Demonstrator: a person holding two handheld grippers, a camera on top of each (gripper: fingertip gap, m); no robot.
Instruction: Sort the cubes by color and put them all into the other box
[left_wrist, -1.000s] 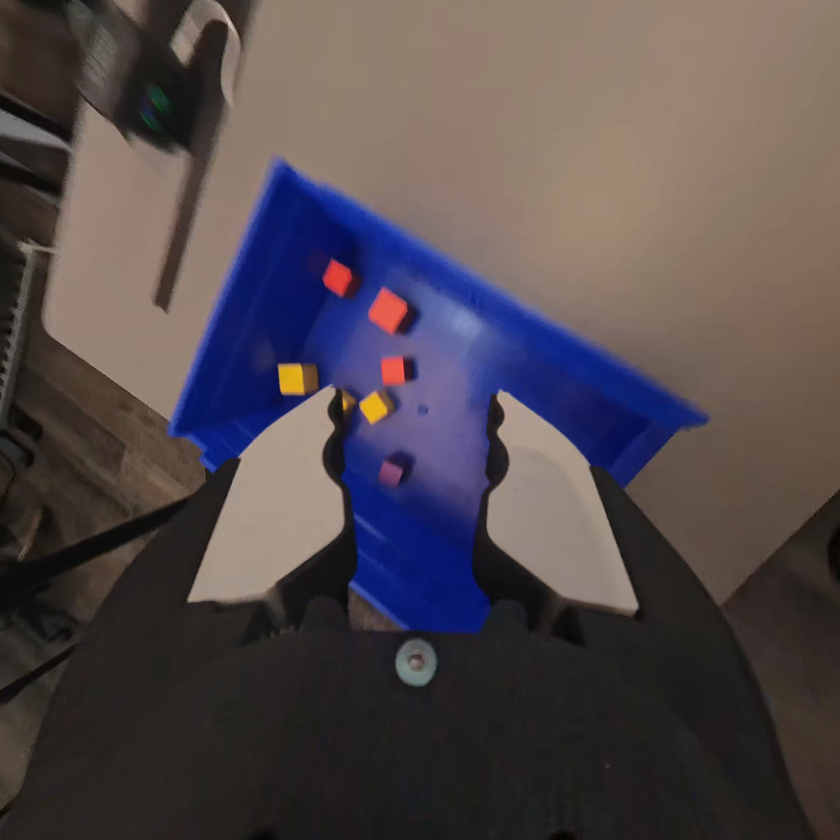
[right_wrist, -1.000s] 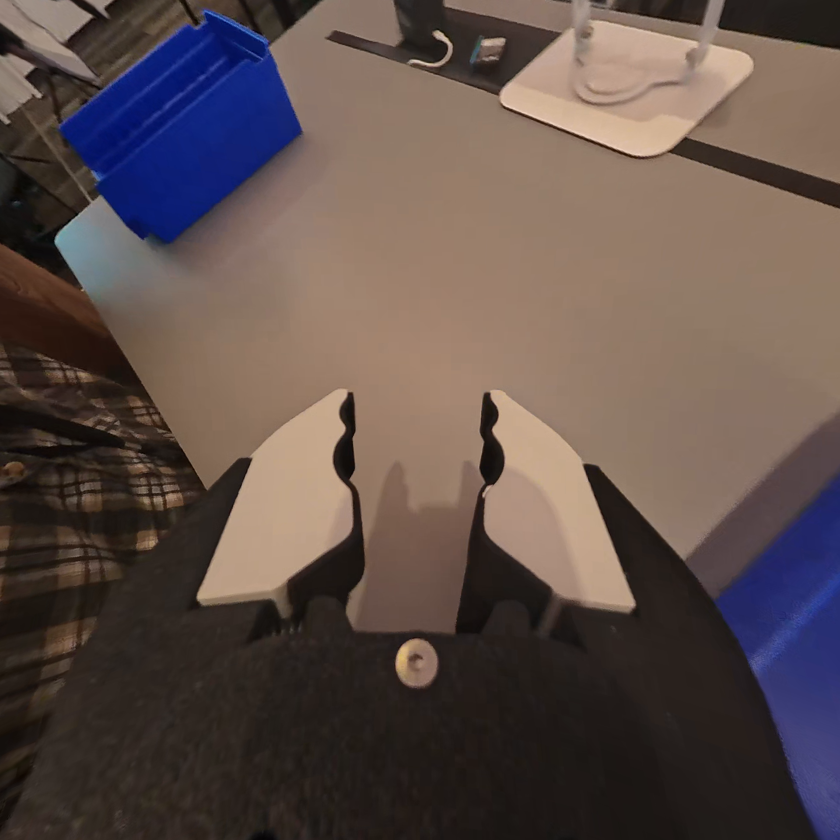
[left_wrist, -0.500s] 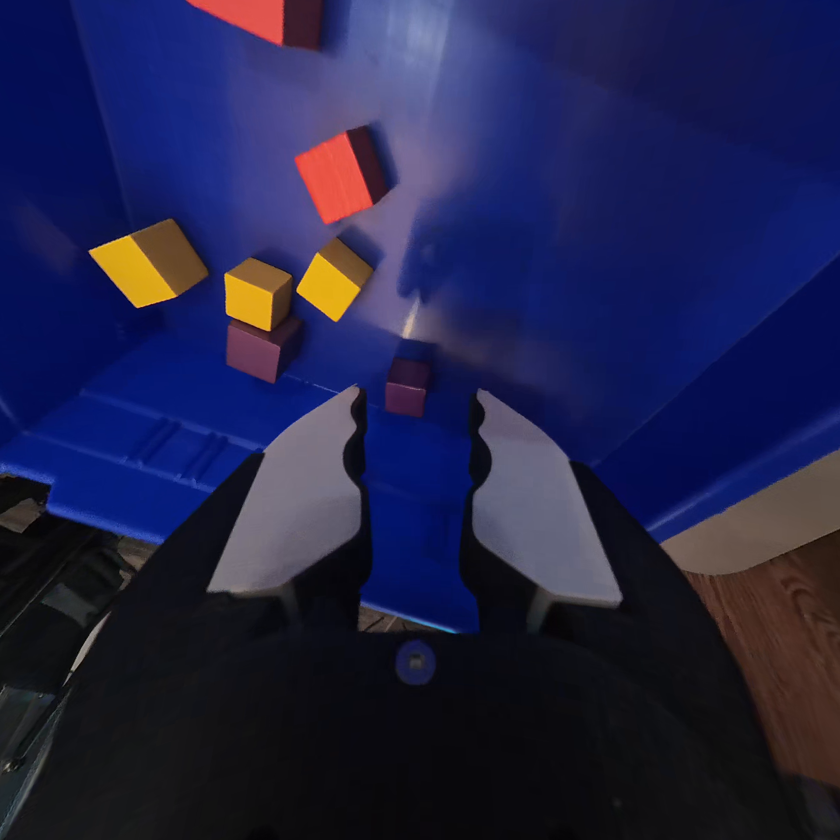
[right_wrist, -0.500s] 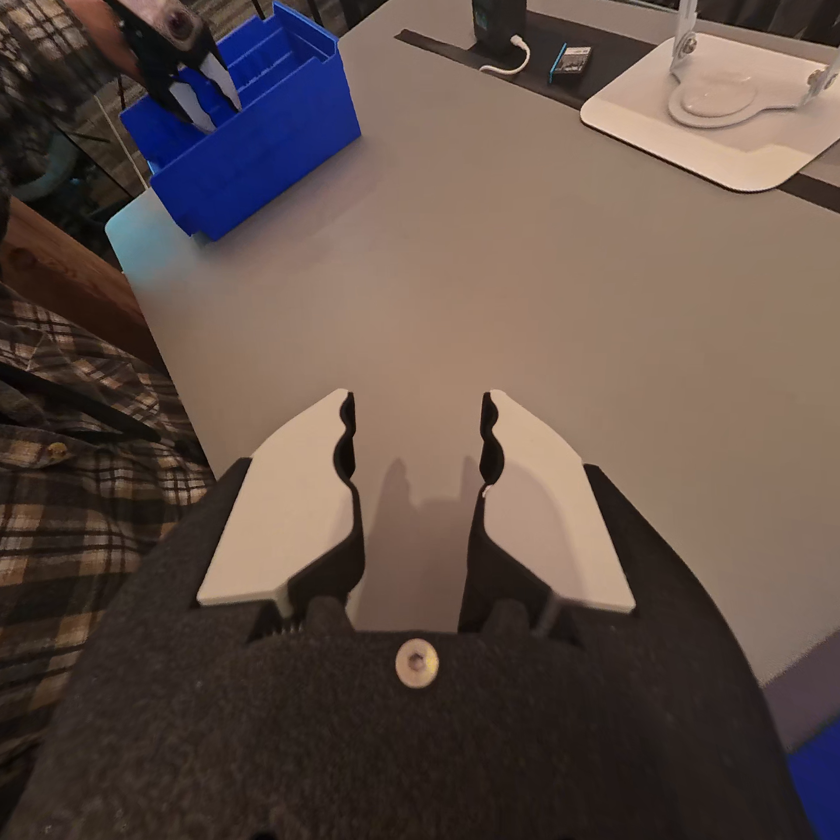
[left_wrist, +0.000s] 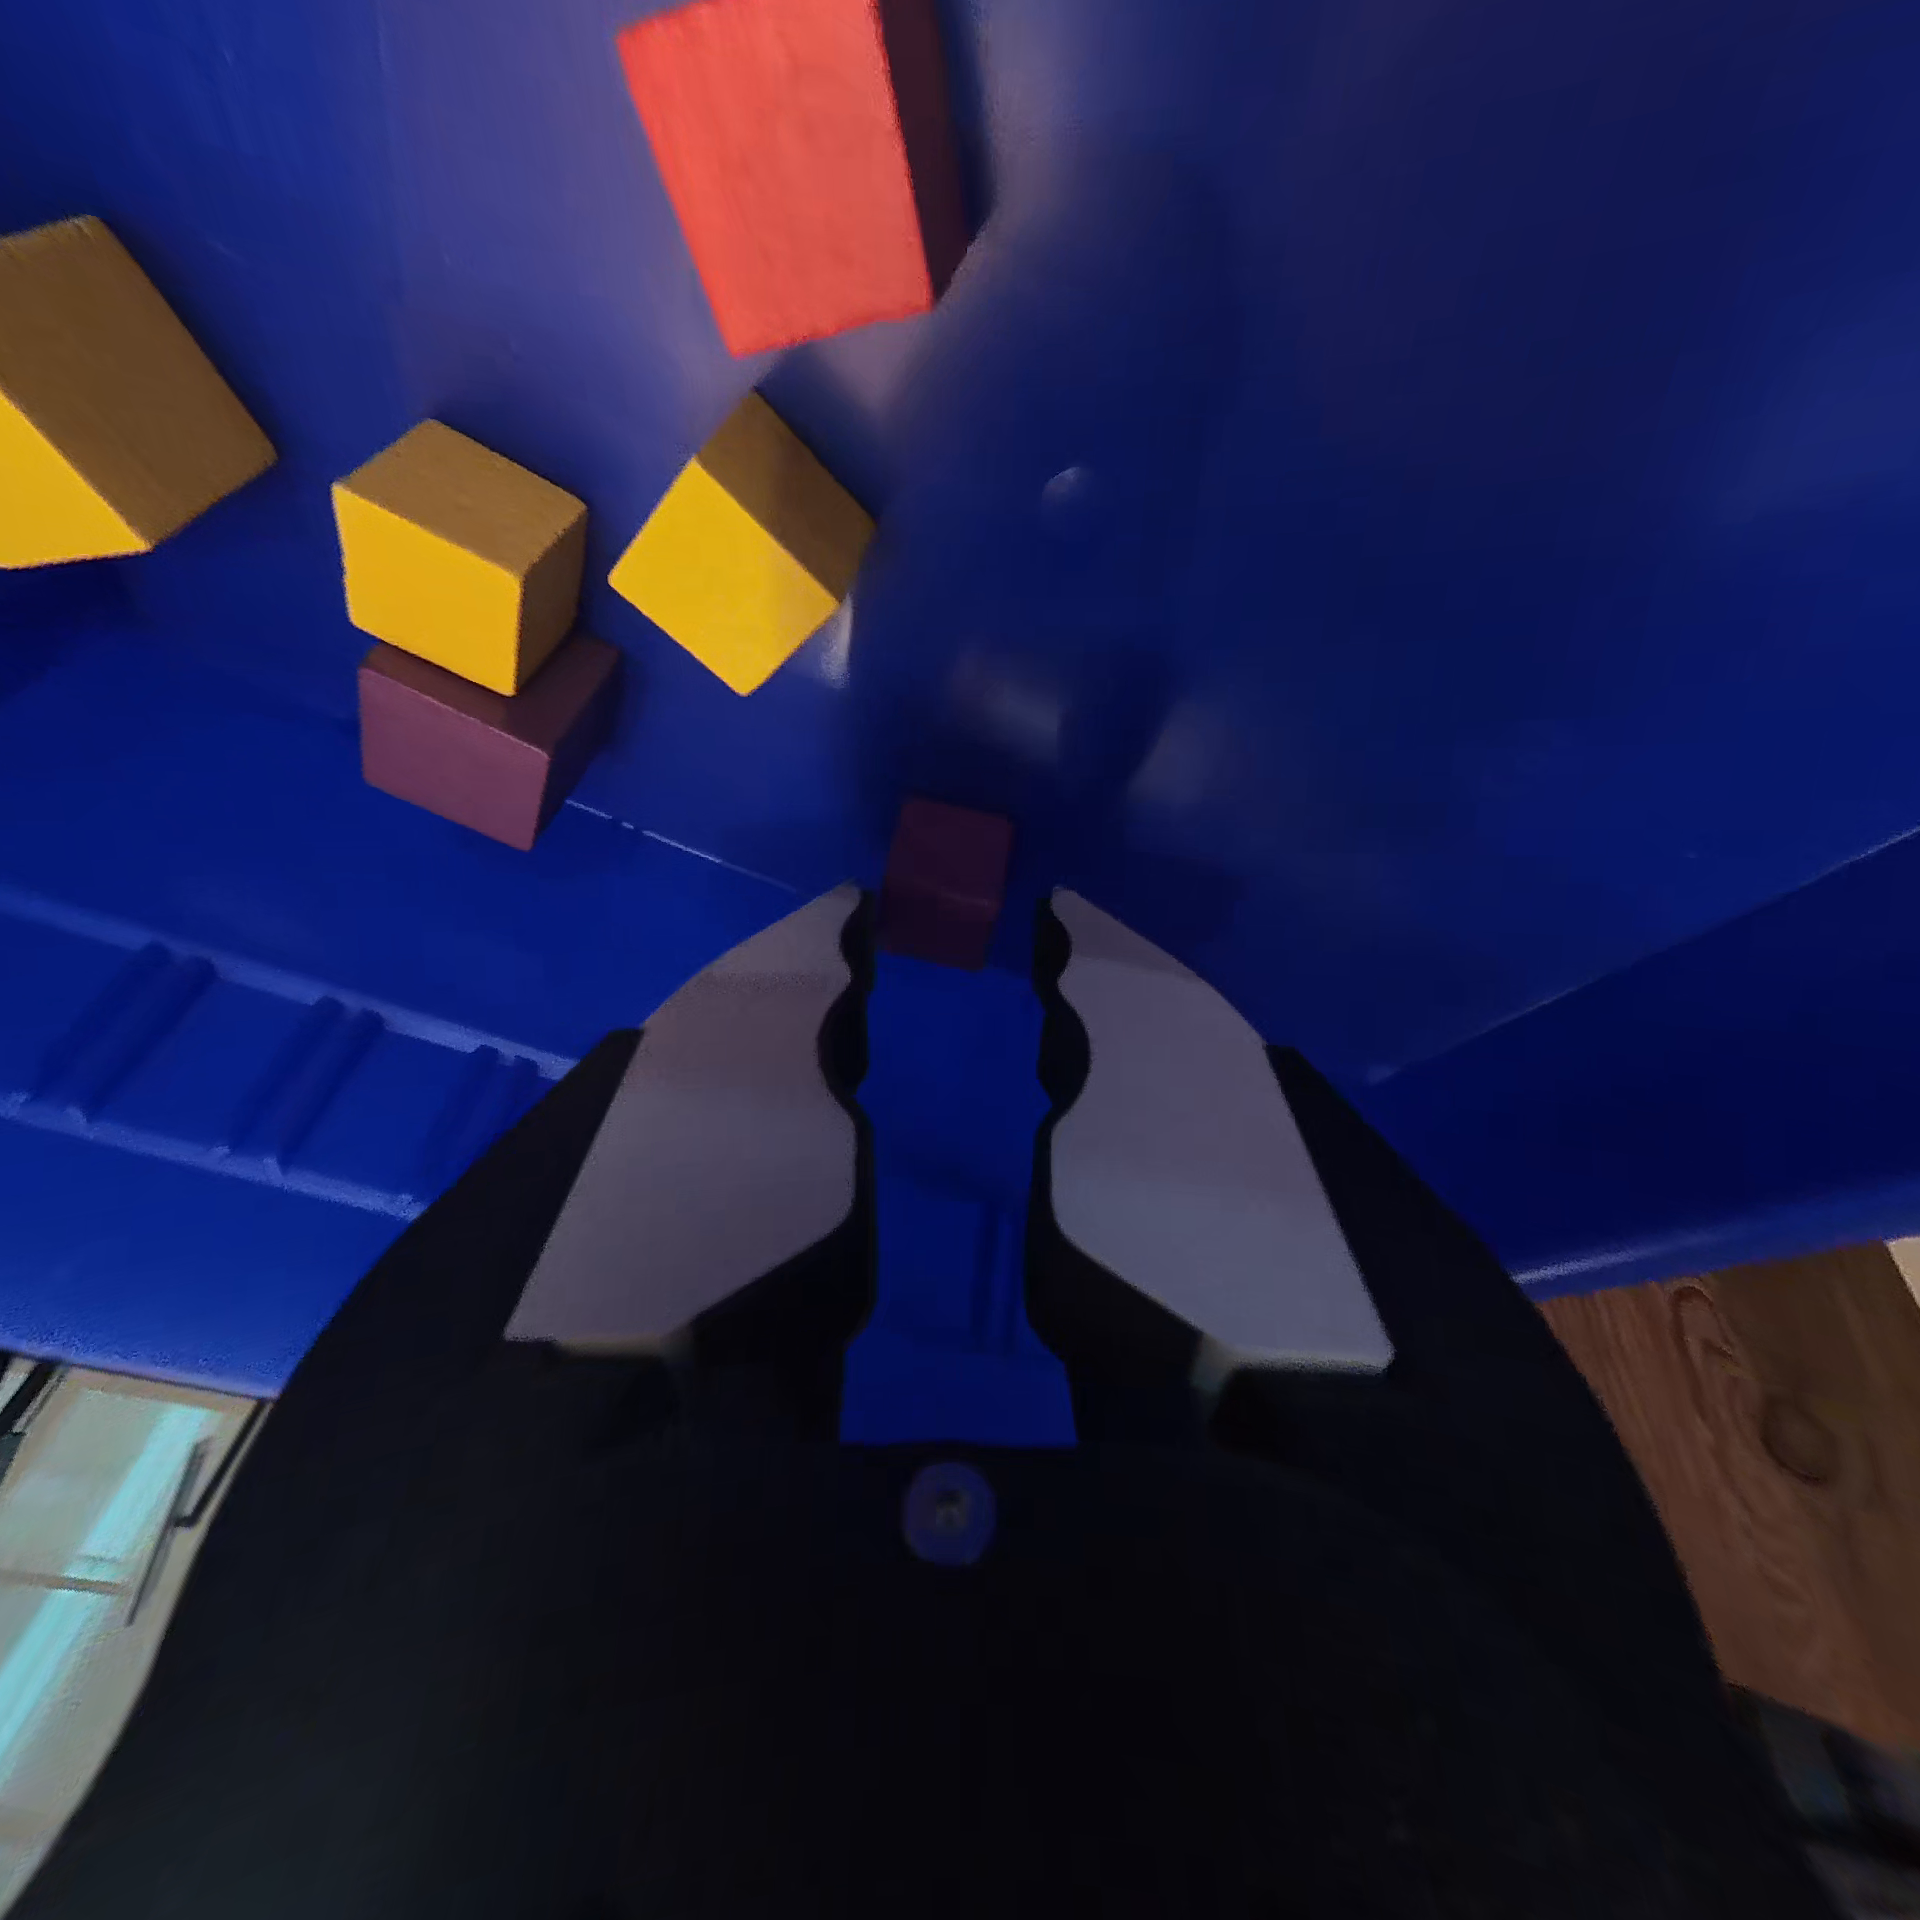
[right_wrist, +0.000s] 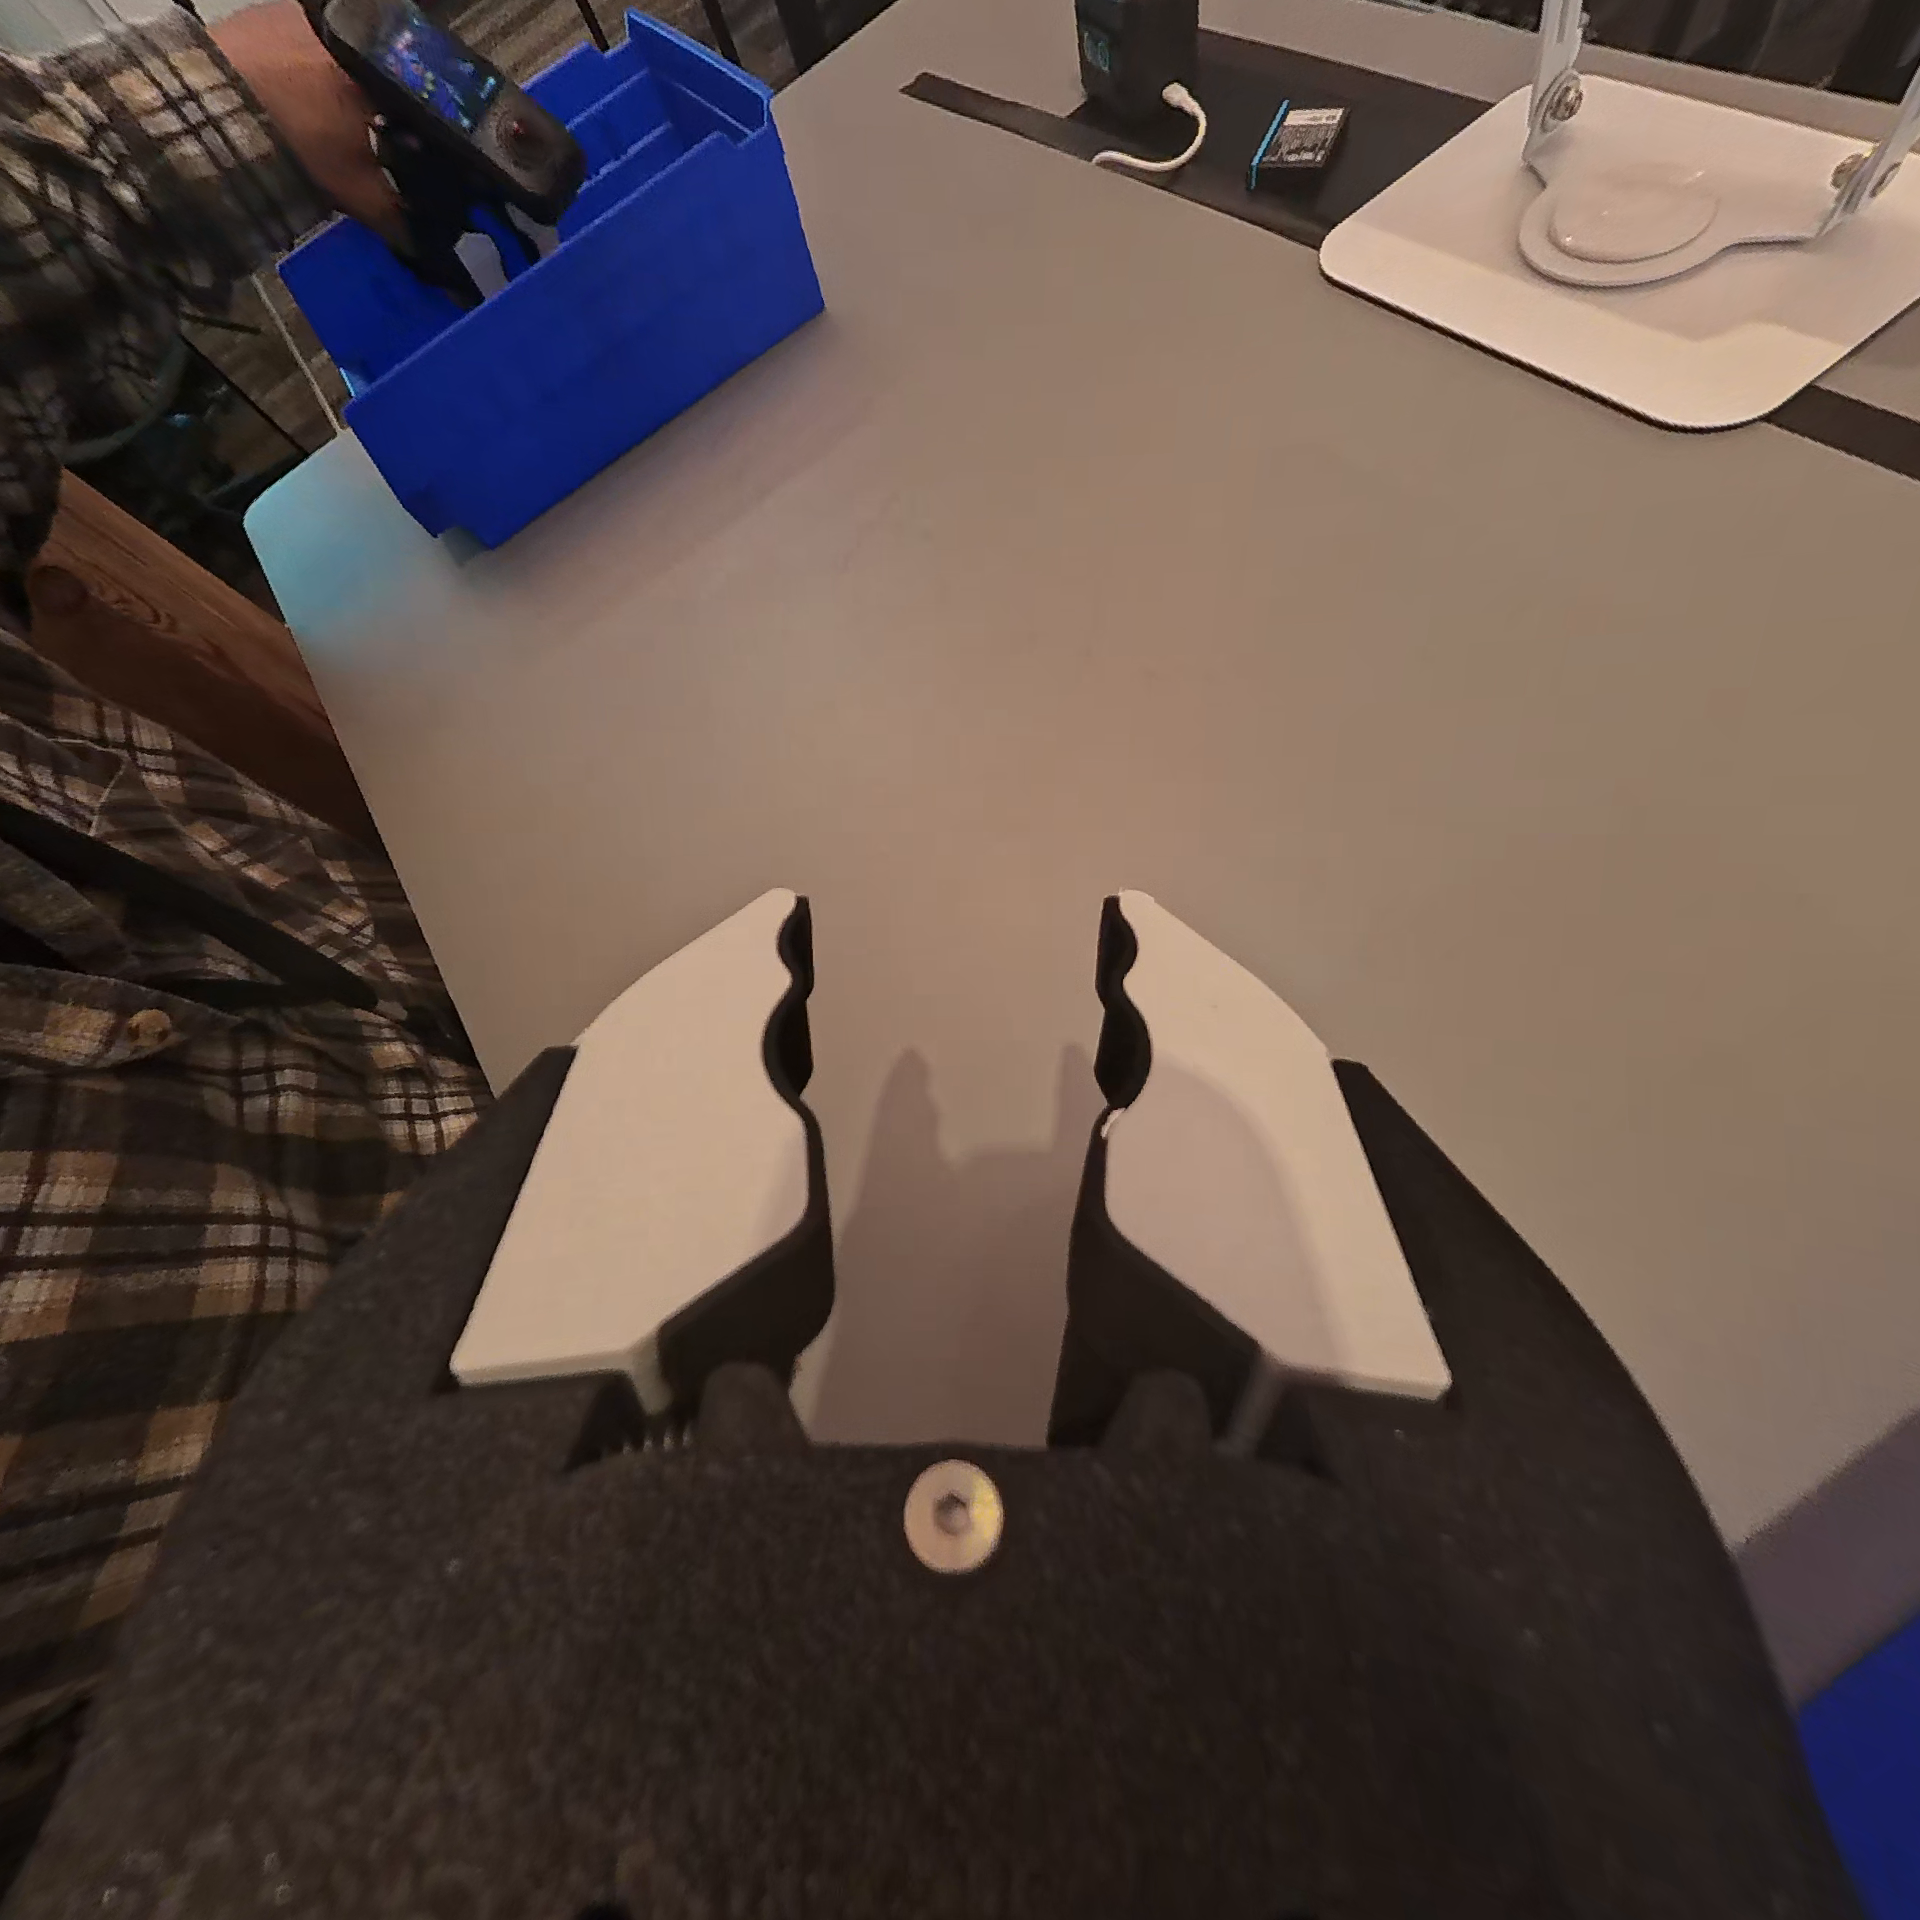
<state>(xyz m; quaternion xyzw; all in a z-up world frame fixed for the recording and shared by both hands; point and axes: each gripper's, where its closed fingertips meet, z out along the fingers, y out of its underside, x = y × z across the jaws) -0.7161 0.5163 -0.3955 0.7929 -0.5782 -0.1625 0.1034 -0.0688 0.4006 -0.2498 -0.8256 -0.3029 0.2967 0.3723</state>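
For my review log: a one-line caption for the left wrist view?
Open left gripper inside blue plastic box, closing in on small purple wooden cube.

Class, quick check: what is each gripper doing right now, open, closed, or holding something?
Left gripper: open, fingertips either side of a purple cube in the blue box, not clamped.
Right gripper: open, holding nothing, over the grey table.

Three yellow cubes (left_wrist: 457, 551), two purple cubes (left_wrist: 473, 743), one red cube (left_wrist: 790, 171)

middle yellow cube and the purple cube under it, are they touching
Touching. In the left wrist view the middle yellow cube overlaps the top edge of the purple cube with no blue bin floor showing between them.
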